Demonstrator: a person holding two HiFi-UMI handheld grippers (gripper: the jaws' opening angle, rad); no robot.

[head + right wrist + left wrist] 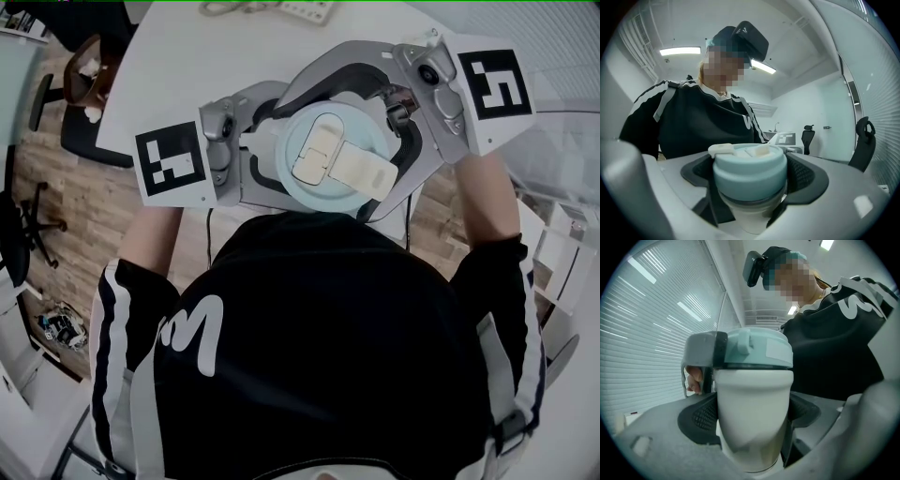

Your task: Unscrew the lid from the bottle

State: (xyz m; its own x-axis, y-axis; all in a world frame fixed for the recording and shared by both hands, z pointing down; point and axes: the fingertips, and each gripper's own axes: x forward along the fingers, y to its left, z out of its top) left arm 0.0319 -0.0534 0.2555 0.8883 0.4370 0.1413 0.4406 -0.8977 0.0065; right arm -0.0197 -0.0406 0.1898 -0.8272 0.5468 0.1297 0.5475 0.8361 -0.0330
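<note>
Now the left gripper (751, 420) at nine o'clock pinches the slick-looking, rigid bottle (754, 390), while the right gripper (751, 180) at two o'clock squeezes the lid (328, 159) by its rim.

Left gripper (752, 420) jaws clamped on bottle (753, 394) body; right gripper (750, 187) jaws clamped round lid (749, 174); both held at chest.

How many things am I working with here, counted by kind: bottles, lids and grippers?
Bottles: 1, the white bottle.
Lids: 1, the pale blue lid, on the bottle.
Grippers: 2, the left gripper shut on the bottle, the right gripper shut on the lid.
Total: 4.
</note>
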